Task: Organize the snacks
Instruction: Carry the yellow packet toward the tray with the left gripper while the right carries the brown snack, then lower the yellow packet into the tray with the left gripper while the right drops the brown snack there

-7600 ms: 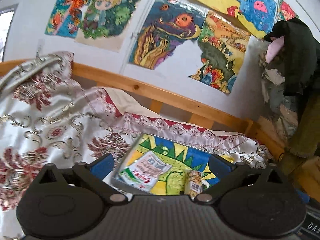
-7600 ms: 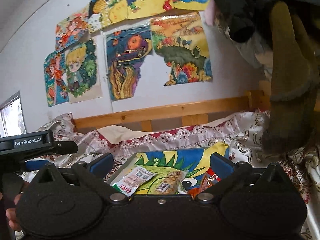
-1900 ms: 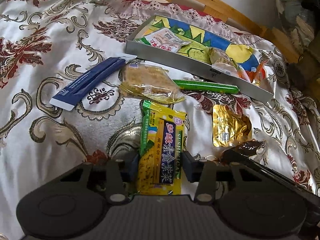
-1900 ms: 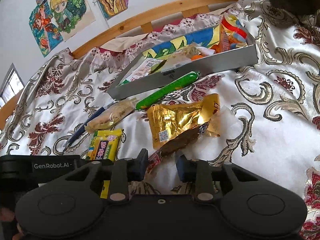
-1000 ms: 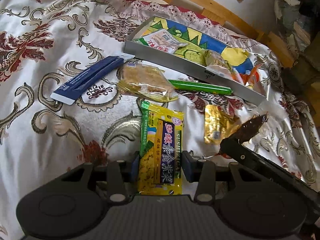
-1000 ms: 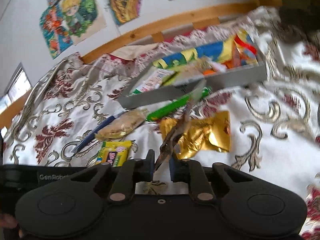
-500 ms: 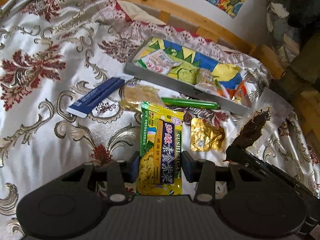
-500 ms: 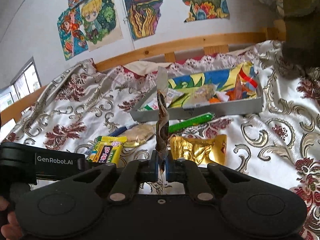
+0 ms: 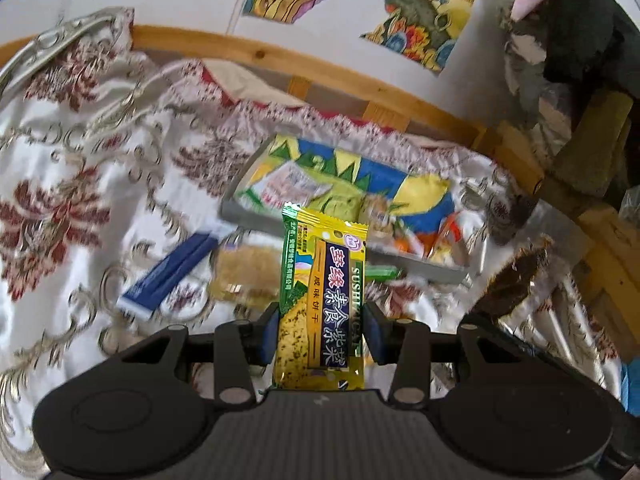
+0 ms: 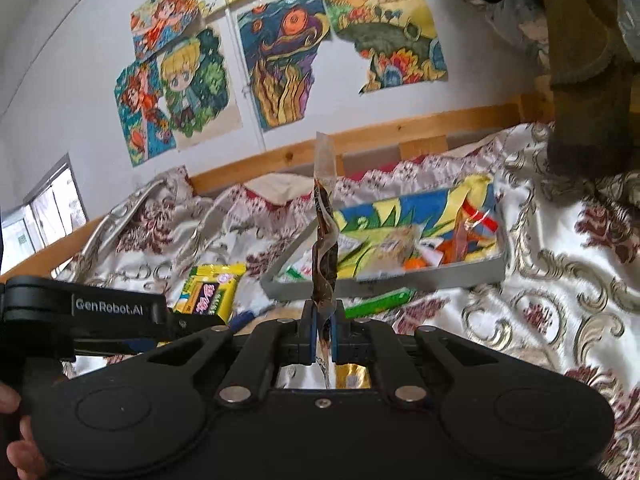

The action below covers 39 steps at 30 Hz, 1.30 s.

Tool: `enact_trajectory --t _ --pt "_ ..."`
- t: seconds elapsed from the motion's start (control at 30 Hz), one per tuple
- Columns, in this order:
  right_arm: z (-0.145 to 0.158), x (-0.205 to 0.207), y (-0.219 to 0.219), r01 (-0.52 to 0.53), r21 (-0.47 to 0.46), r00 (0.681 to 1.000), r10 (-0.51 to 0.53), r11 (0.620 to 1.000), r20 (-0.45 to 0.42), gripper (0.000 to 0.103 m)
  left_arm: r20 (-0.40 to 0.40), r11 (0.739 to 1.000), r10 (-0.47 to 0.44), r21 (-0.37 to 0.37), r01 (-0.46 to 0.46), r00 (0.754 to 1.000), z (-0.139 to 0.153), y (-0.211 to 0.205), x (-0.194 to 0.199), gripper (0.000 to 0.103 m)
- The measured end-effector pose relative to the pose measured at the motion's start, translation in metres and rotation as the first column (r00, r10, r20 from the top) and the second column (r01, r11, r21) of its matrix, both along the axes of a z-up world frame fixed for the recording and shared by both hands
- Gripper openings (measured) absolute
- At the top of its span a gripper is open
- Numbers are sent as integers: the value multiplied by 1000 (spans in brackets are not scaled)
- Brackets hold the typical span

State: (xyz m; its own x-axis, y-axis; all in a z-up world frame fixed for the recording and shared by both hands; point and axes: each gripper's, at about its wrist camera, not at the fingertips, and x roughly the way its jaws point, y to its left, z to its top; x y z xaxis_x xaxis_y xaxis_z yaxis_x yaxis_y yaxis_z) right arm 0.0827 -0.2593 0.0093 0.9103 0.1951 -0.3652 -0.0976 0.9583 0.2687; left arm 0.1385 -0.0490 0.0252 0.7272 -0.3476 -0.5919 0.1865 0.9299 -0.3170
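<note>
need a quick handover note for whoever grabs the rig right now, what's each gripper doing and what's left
Left gripper: shut on the yellow cracker pack, lifted off the bed.
Right gripper: shut on the brown snack pouch, held upright.
Tray: on the bedspread, already holding several snacks.
Left on the bed: blue sachet, clear cracker bag, green stick, gold packet.
Next: probably drop both held packs into the tray, then collect the rest.

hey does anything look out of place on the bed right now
Yes: several snacks lie loose on the bedspread, outside the gray tray: a blue packet, a tan cracker pack and a green stick.
</note>
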Motion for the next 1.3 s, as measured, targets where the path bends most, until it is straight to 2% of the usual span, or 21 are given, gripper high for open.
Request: enact_trajectory --t 0.17,0.3,0.4,0.6,0.8,0.93,1.1,1.3 --pt "10 4 -9 31 -31 999 -30 999 35 6 26 999 -15 -32 16 1000 16 -11 20 46" --pt "18 5 -23 53 -13 997 -52 999 54 6 44 998 -14 -67 17 999 32 -19 35 47" --pt "28 12 -32 62 0 996 -62 998 65 6 60 998 -9 -64 13 998 44 -26 42 47" --pt "49 39 -49 61 -57 993 -55 997 101 6 70 998 10 -59 -6 997 59 -38 67 47" --pt "59 95 -66 48 -111 991 -34 993 129 6 91 999 15 -51 -11 996 65 -52 112 47" --pt "45 133 -75 37 -94 992 -25 995 125 6 87 996 31 -86 -23 996 58 -61 153 47" --pt "10 178 -85 19 -46 998 -16 999 58 6 36 992 50 -120 -45 998 34 -68 205 47" --pt "-33 211 -92 -3 -8 1000 3 1000 -21 6 -29 996 59 -65 -60 998 -5 -85 239 47"
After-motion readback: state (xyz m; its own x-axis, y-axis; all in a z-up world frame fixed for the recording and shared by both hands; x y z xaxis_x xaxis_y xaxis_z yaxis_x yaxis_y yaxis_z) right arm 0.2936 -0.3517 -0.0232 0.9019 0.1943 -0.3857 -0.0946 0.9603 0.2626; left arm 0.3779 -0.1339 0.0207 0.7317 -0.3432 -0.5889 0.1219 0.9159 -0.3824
